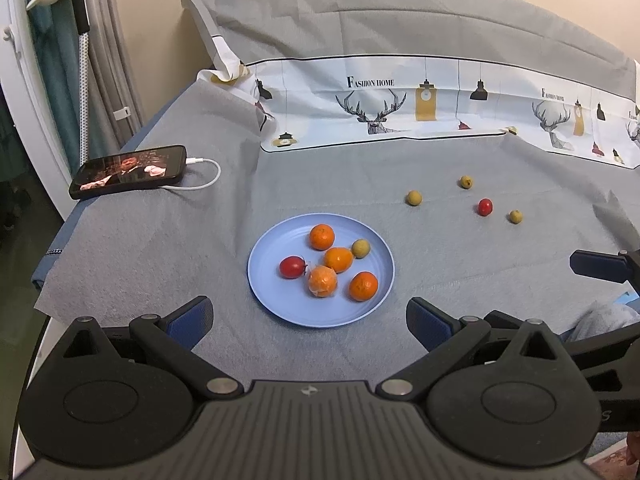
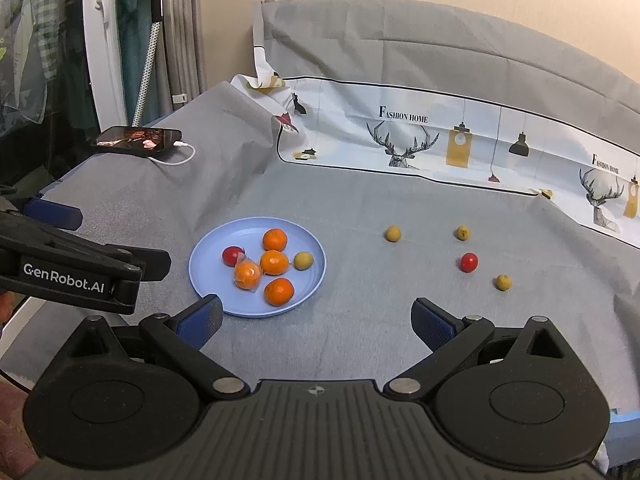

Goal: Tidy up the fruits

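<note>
Both claws, left claw (image 1: 310,320) and right claw (image 2: 316,320), gaping empty; loose red fruit (image 2: 468,262) lying ahead-right, nearer the right.

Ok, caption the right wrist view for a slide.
Open right gripper faces a blue plate of six fruits; four more lie loose on the grey cloth.

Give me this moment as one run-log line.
left gripper: open, empty | right gripper: open, empty | blue plate: six fruits | grey cloth: four loose fruits incl. red one
</note>
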Demonstrator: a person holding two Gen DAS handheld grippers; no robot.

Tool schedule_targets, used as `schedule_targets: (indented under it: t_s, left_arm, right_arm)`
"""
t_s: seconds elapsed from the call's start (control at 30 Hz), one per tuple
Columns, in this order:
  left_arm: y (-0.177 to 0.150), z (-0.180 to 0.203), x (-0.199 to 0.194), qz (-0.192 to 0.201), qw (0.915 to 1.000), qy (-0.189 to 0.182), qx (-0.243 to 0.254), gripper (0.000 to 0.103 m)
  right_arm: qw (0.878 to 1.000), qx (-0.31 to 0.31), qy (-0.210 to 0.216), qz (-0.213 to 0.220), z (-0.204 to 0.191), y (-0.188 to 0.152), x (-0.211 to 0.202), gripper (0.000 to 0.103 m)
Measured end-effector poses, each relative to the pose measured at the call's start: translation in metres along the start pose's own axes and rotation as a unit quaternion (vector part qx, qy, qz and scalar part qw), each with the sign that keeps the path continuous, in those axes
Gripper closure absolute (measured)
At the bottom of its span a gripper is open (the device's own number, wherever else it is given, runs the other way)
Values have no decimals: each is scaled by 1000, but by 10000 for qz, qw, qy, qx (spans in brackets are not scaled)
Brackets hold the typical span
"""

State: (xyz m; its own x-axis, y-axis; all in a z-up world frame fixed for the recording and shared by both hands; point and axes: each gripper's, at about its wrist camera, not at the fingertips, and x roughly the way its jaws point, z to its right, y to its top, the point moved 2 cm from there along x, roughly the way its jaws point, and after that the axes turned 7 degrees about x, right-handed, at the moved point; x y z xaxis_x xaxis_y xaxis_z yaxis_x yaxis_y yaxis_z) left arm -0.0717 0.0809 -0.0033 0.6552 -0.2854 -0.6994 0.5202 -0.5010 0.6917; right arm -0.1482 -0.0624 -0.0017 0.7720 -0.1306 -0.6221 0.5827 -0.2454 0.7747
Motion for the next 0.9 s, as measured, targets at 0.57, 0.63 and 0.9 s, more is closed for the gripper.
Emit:
schedule_targets:
  t_s: [0.57, 0.63, 0.9]
  left_arm:
    - [-1, -2, 14, -174, 9998, 6, -14, 0]
    - [1, -2, 17, -199, 9998, 10, -22, 0]
    - [6, 0, 28, -310, 9995, 15, -4, 0]
  right_arm:
    - [9998, 74, 9, -184, 1, -2, 14, 3]
    - [9998, 77, 14, -208, 2, -2, 16, 3]
    - [9993, 143, 24, -343, 6, -3, 25, 3]
